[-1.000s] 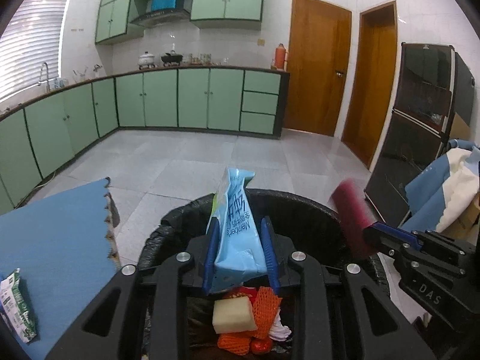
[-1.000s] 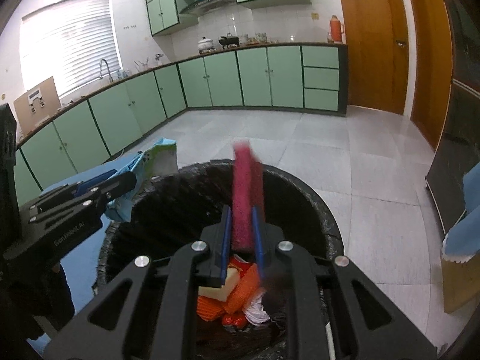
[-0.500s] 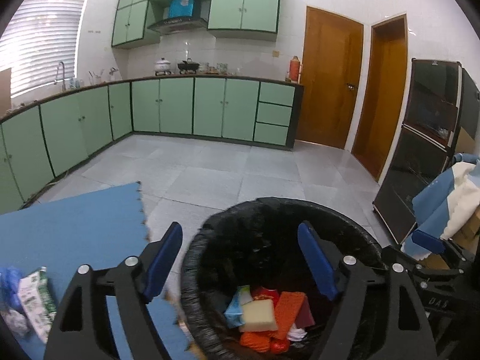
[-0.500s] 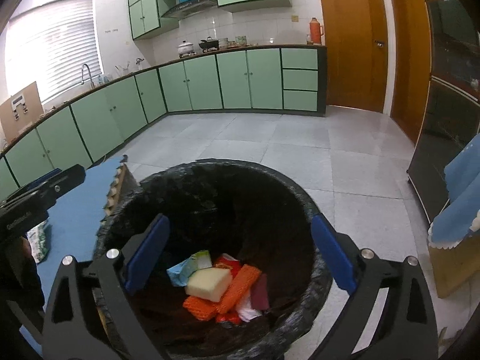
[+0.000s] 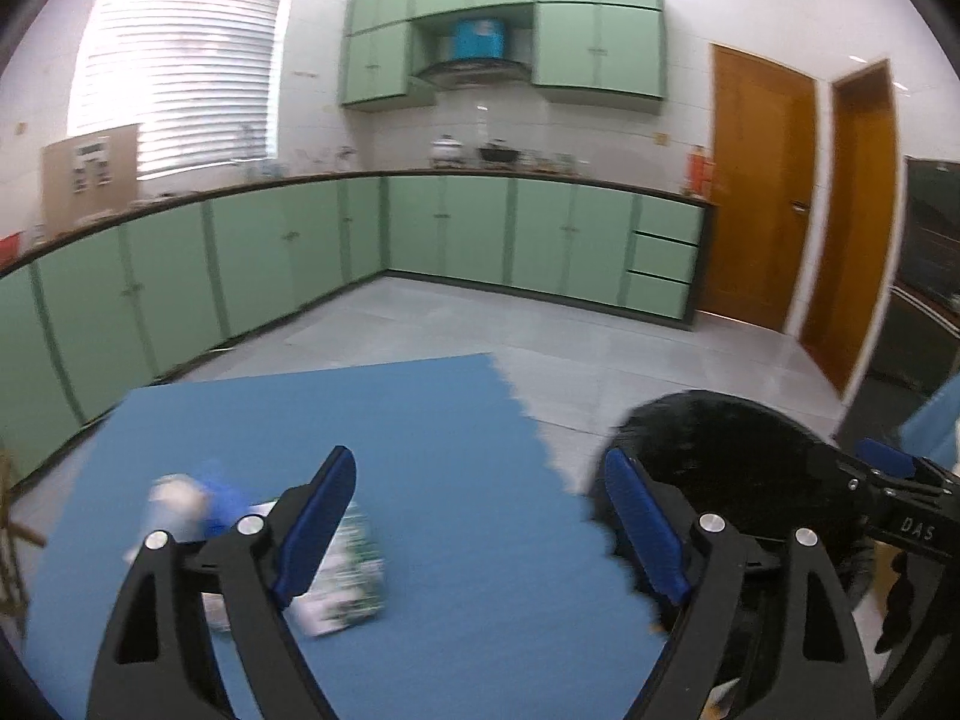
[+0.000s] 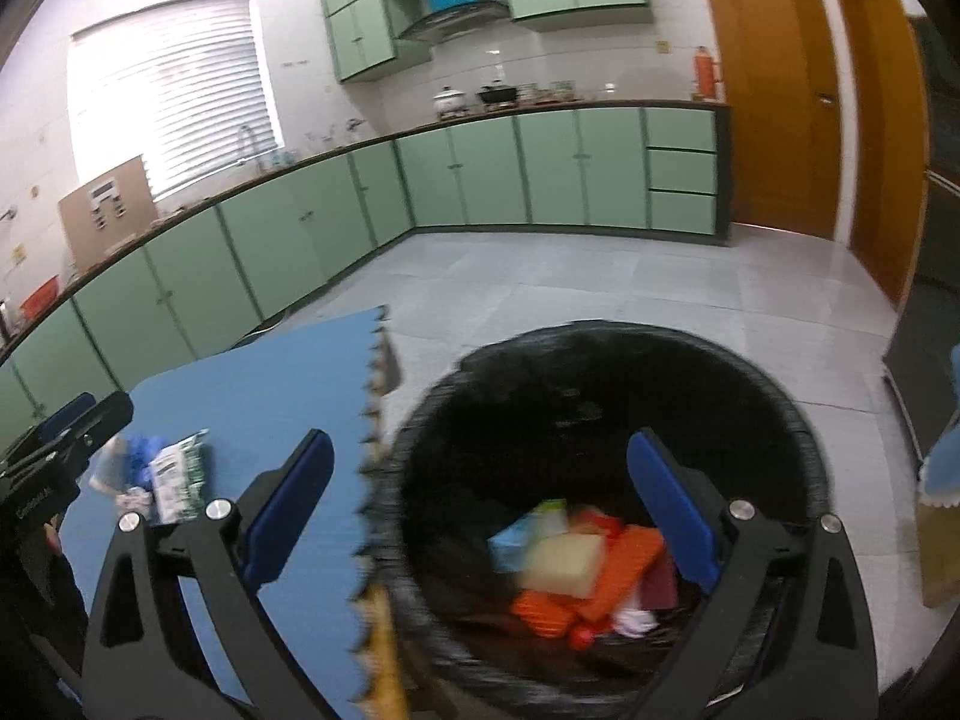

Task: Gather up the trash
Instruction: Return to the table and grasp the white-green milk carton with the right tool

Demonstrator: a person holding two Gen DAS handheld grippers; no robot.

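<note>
The left gripper [image 5: 474, 516] pointed down at a slant over the blue mat [image 5: 420, 450], its jaws spreading wider with nothing between them. The right gripper [image 6: 480, 498] tilted down over the near-left rim of the black-lined bin [image 6: 798, 420], jaws wide apart and empty.

Trash not yet collected lay on the mat near the left gripper's left finger: a green and white packet [image 5: 348, 576], with a blurred blue and white bundle [image 5: 192, 504] just to its left. The finger hid part of both. The bin stood on the tiled floor [image 6: 600, 288] to the right of the mat, and inside it lay a pale block [image 6: 564, 564], orange pieces [image 6: 624, 564] and a light blue wrapper [image 6: 510, 546]. Green cabinets [image 5: 480, 228] lined the far walls.
</note>
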